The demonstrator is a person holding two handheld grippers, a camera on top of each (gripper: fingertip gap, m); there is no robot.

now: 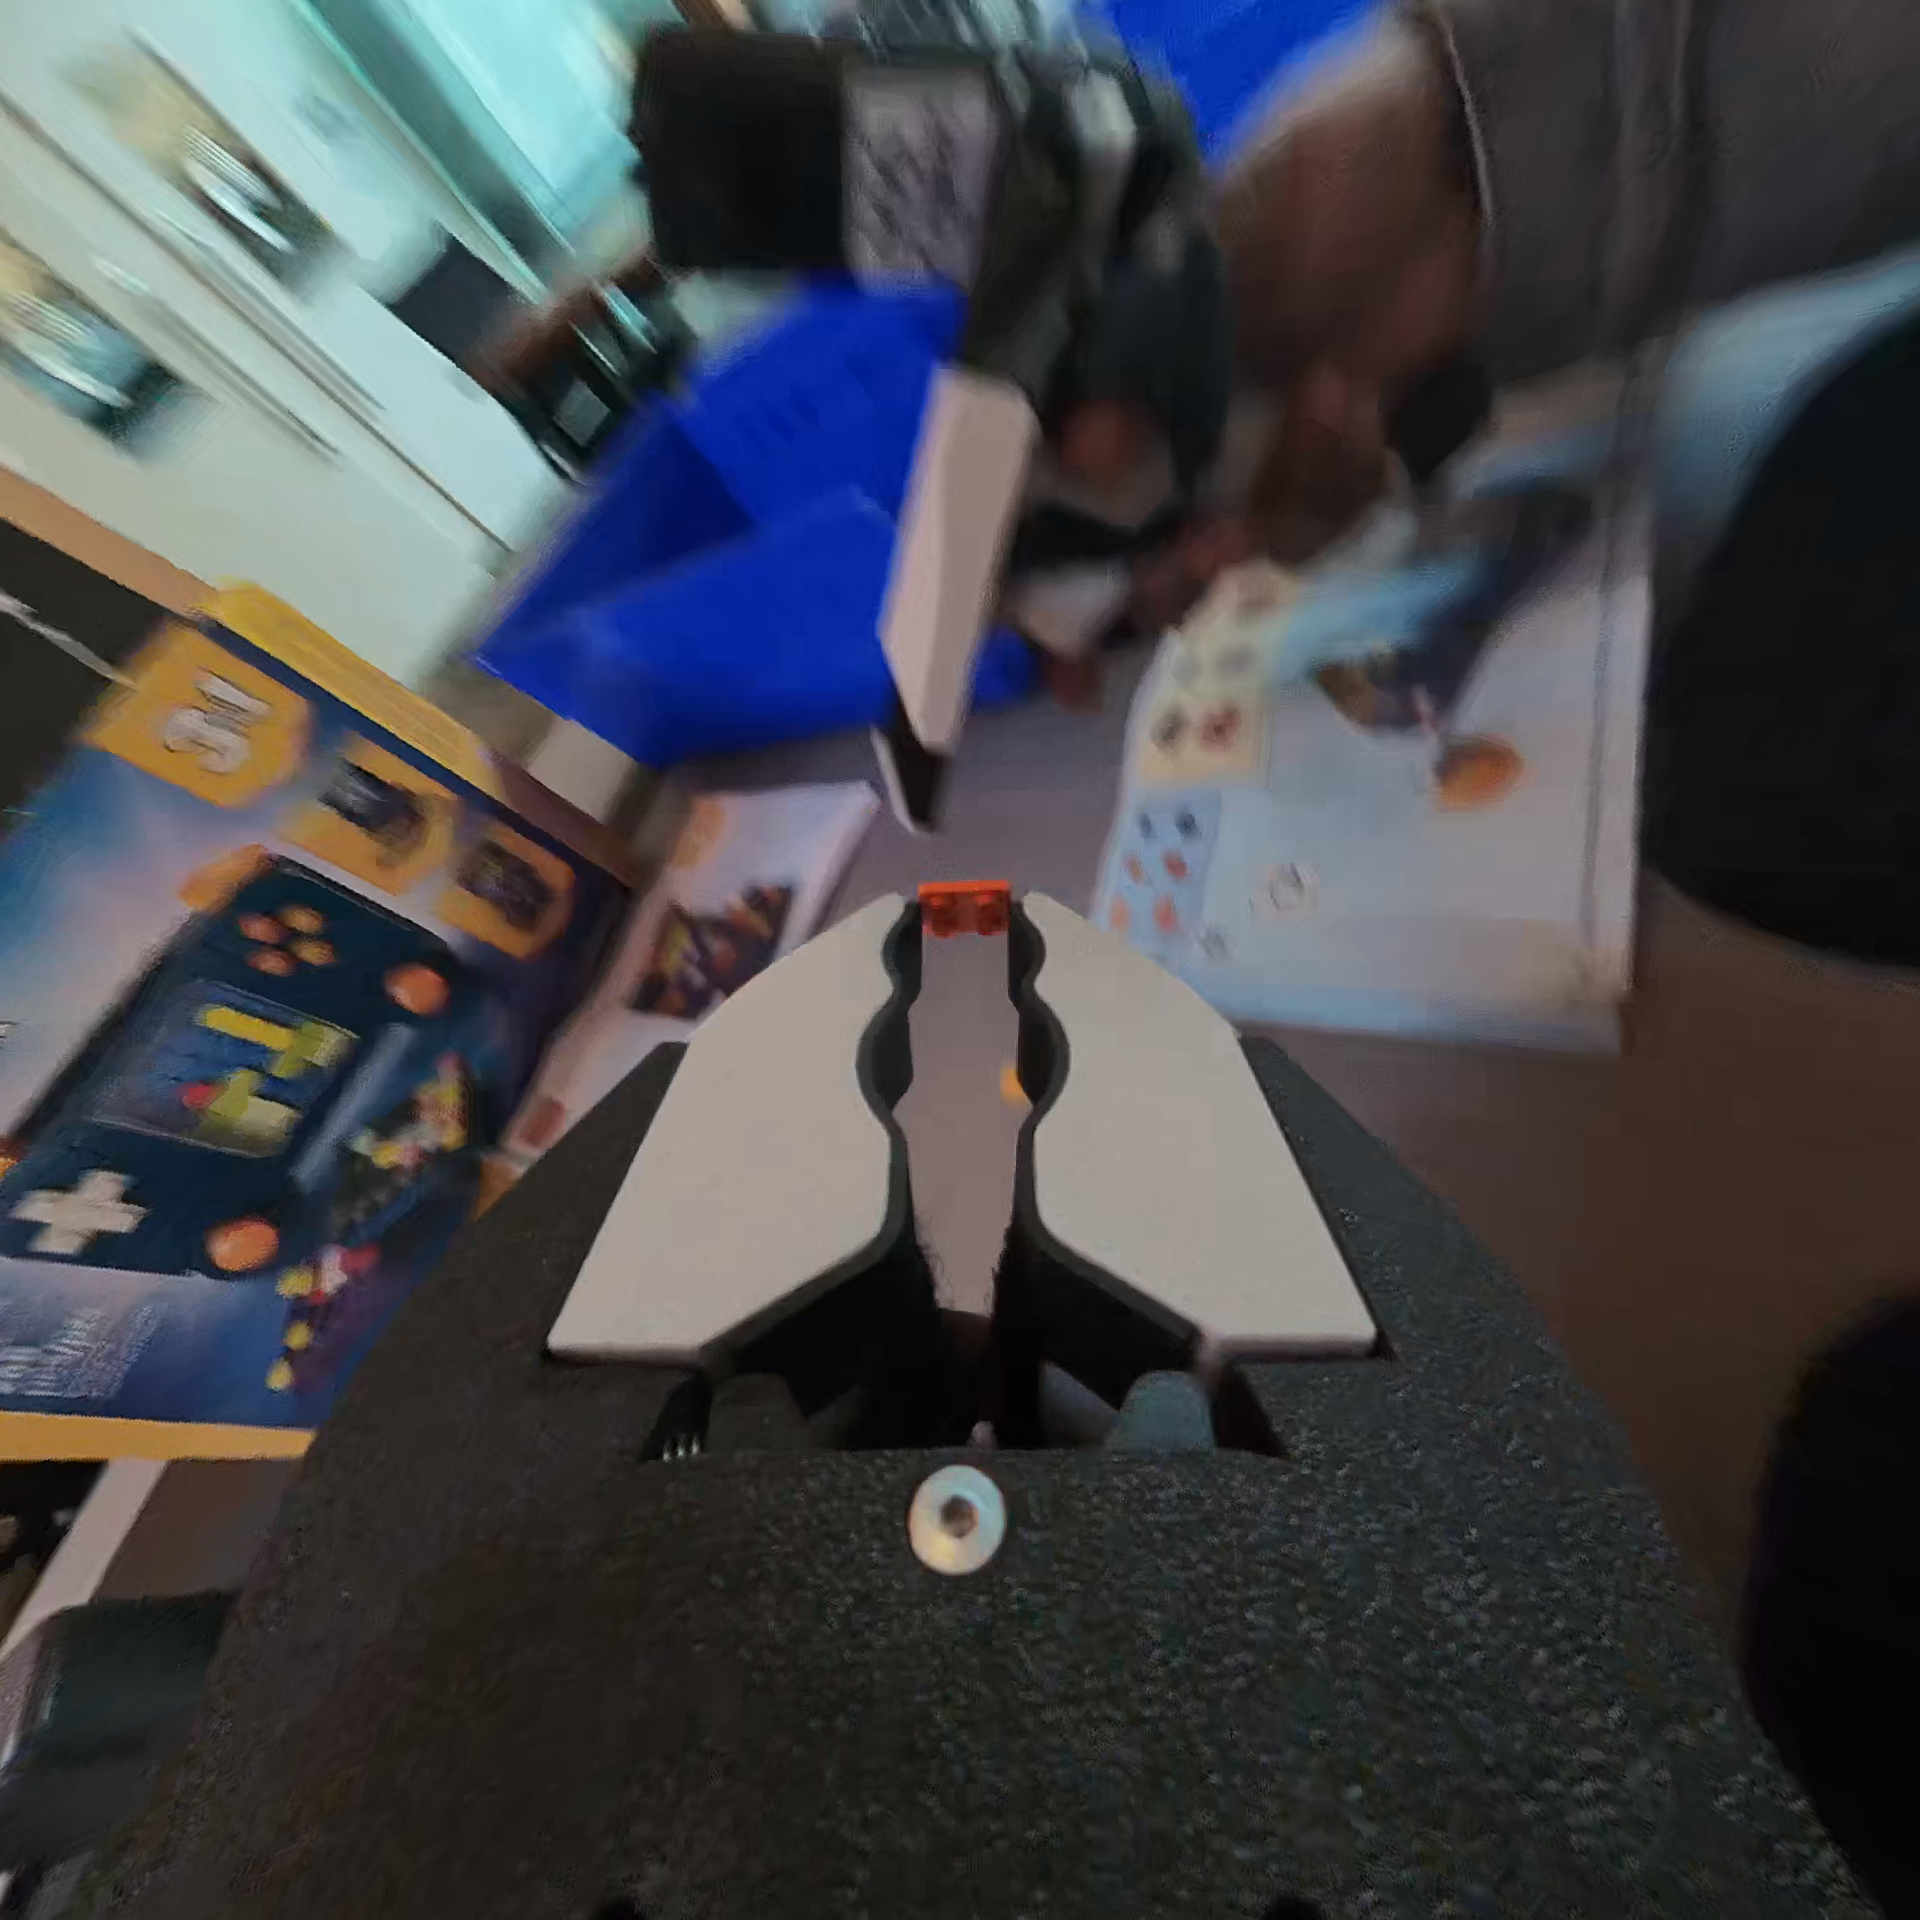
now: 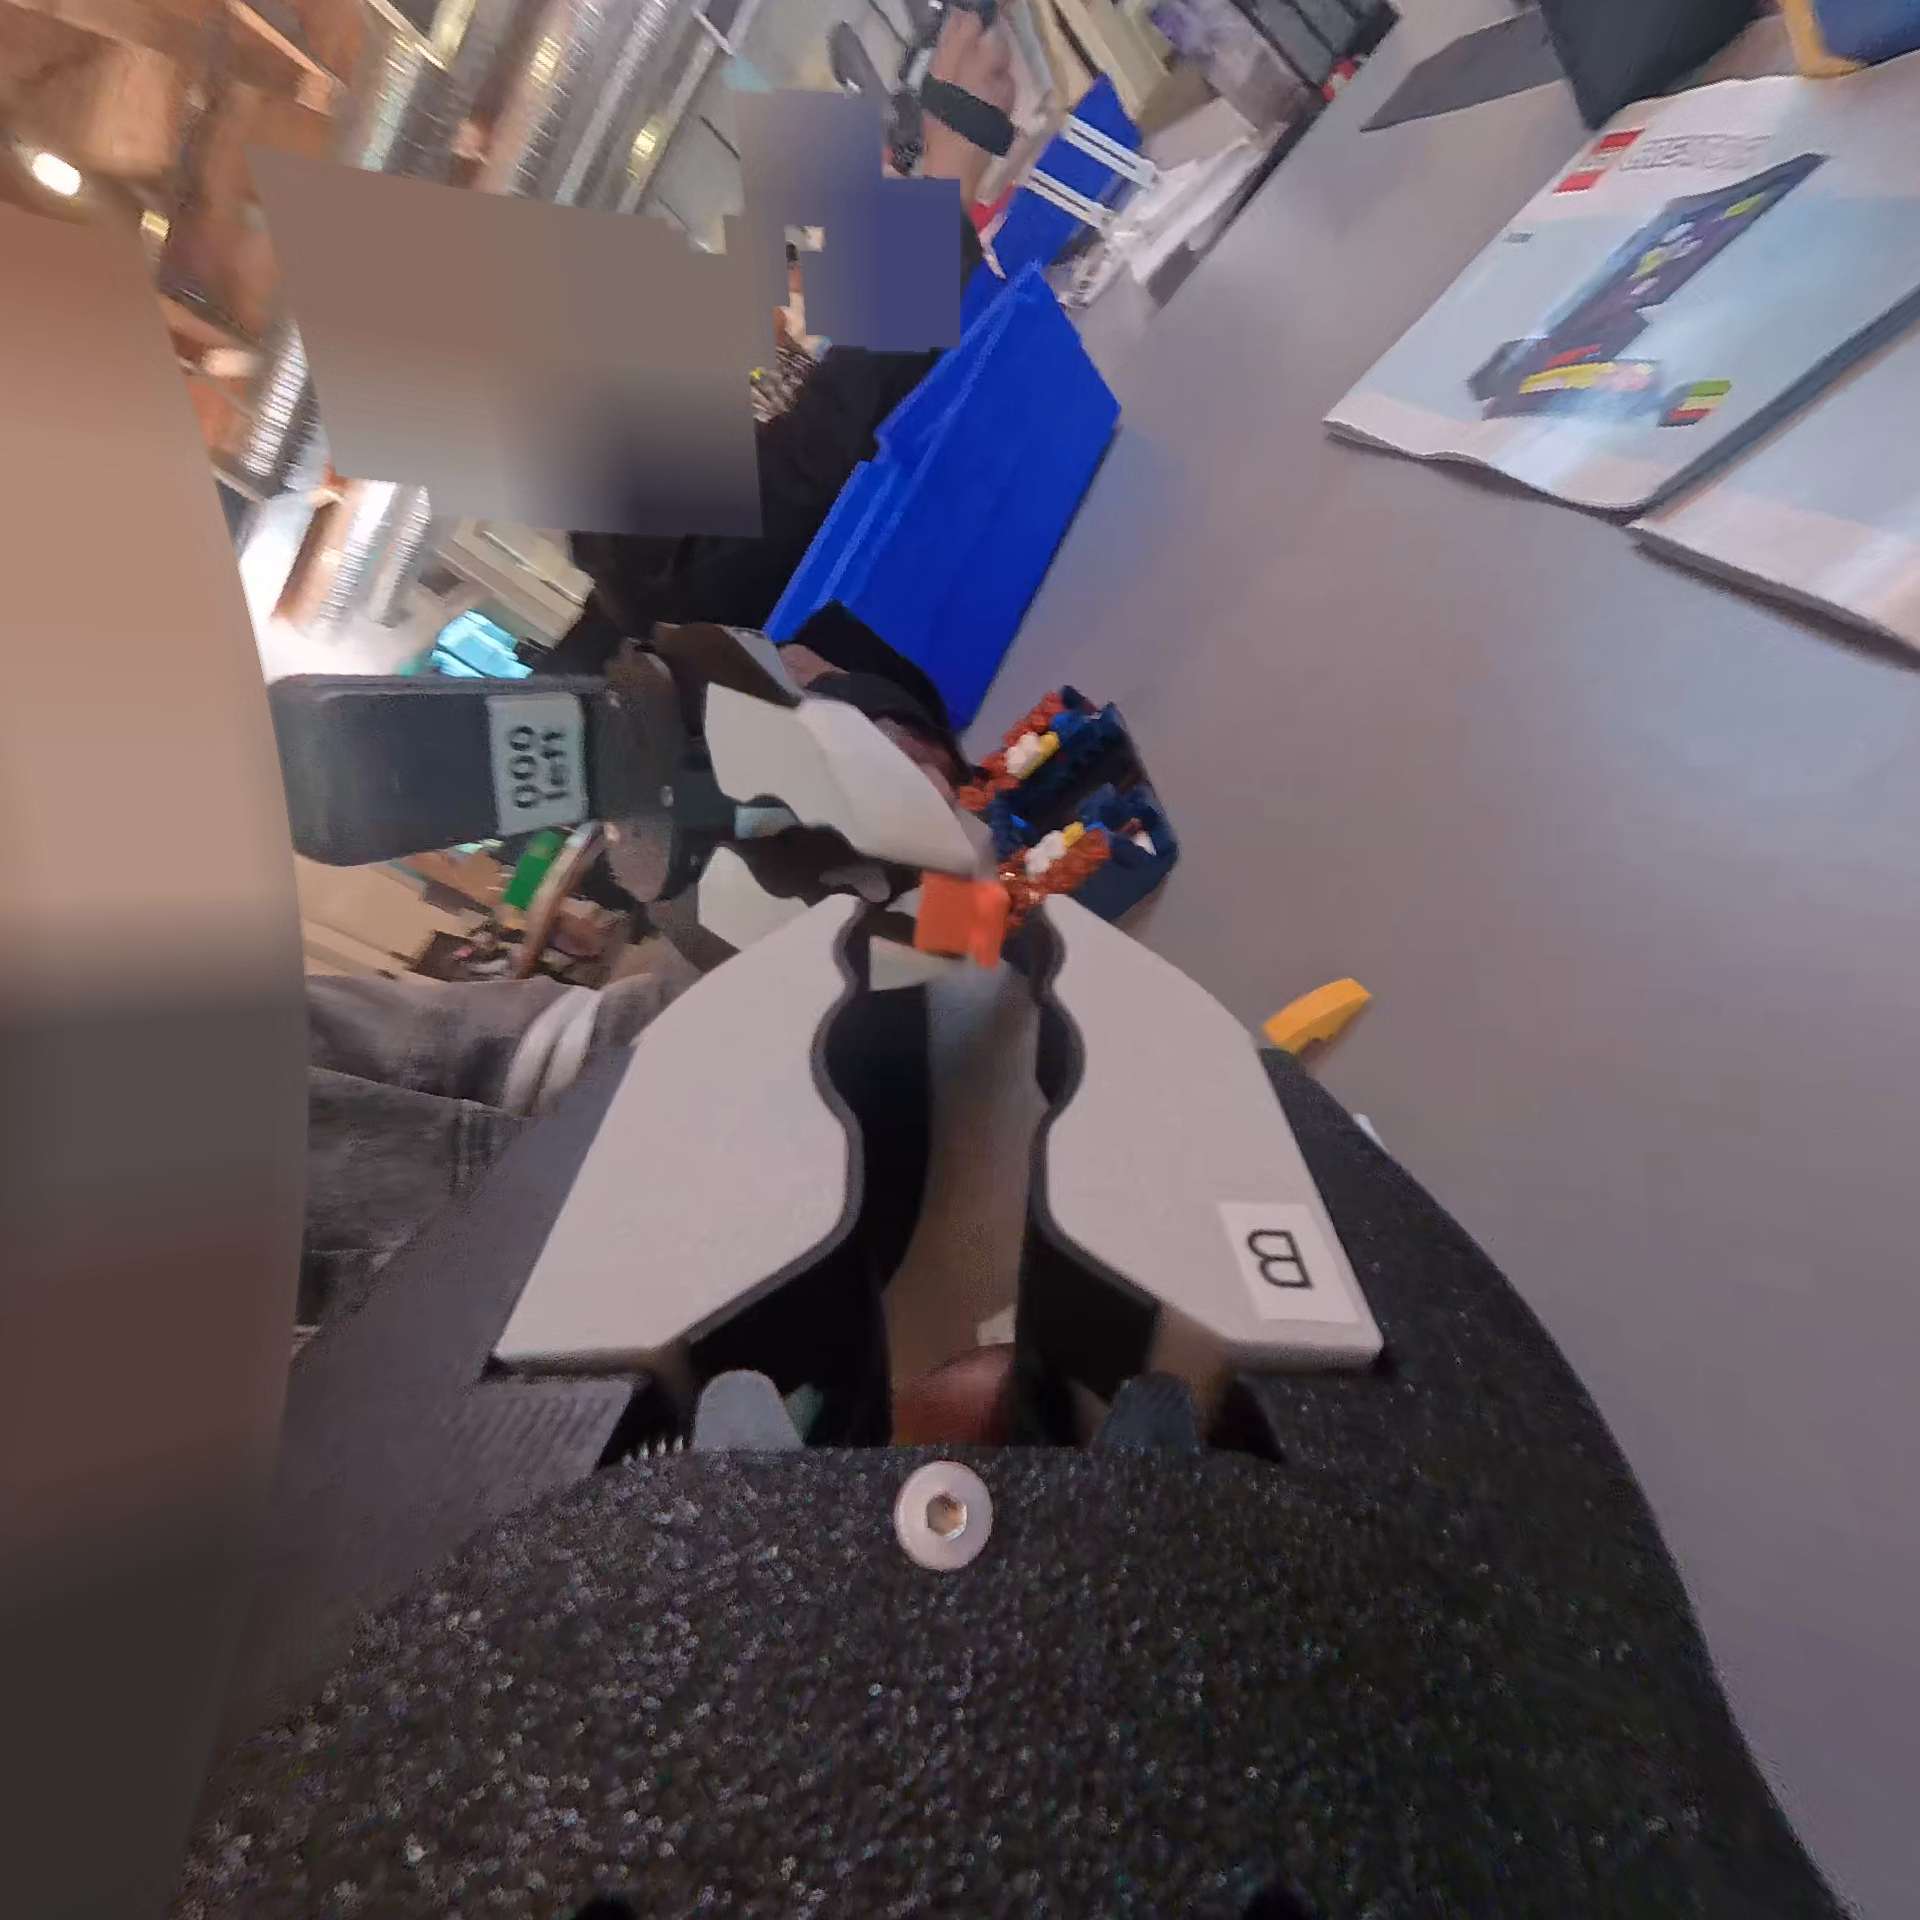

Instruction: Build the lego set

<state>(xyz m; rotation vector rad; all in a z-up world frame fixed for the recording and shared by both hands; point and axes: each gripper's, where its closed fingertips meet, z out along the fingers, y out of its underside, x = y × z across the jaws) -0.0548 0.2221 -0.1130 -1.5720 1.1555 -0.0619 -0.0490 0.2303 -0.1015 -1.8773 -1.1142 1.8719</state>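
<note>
grey bench (image 2: 1455,727) under blue bins (image 2: 966,488), printed booklet (image 2: 1621,301) and a dark blue brick build (image 2: 1101,821); left tongs (image 1: 964,914) clenched on a small orange brick (image 1: 964,910), pads pressing both its sides; right tongs (image 2: 956,935) released, spread wide just beside that brick (image 2: 961,920); best to square the pads on opposite faces before squeezing, keeping the left grip firm

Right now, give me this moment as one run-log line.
left gripper: shut on orange brick | right gripper: open, fingertips beside that brick | nearby: blue brick model, yellow piece, blue bin, booklet
</note>
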